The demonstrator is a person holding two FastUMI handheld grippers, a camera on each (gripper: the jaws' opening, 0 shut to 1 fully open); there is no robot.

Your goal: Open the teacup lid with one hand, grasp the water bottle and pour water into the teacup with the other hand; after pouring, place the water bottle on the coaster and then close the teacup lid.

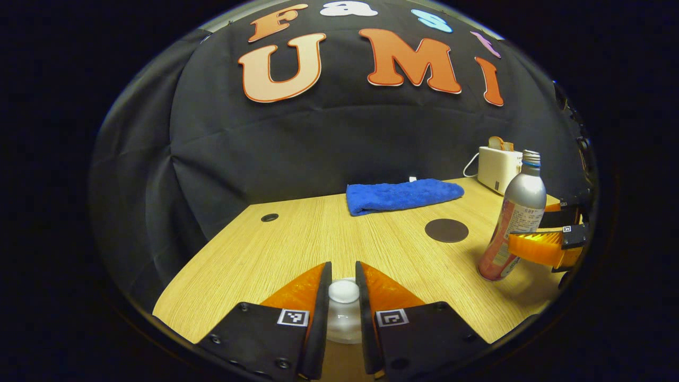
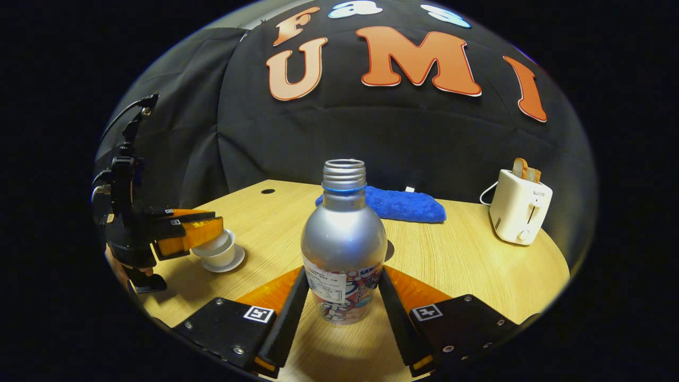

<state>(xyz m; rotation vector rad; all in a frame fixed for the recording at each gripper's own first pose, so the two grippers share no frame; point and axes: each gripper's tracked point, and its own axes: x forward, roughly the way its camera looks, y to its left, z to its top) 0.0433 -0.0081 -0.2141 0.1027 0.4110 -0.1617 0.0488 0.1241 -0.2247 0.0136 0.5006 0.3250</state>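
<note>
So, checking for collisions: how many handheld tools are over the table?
2: the left tool closes around the teacup lid knob; the right tool flanks the water bottle.

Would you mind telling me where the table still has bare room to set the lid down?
The widest bare wood lies between the teacup and the blue towel, toward the small hole. Another free patch lies in front of the toaster. It is crowded around the bottle, held by the right hand-held gripper, with the dark coaster beside it.

My left gripper point(image 1: 344, 310) and right gripper point(image 2: 339, 307), orange ribbed fingers, black screwed mounts, square black-and-white markers, black cable above the left.
</note>
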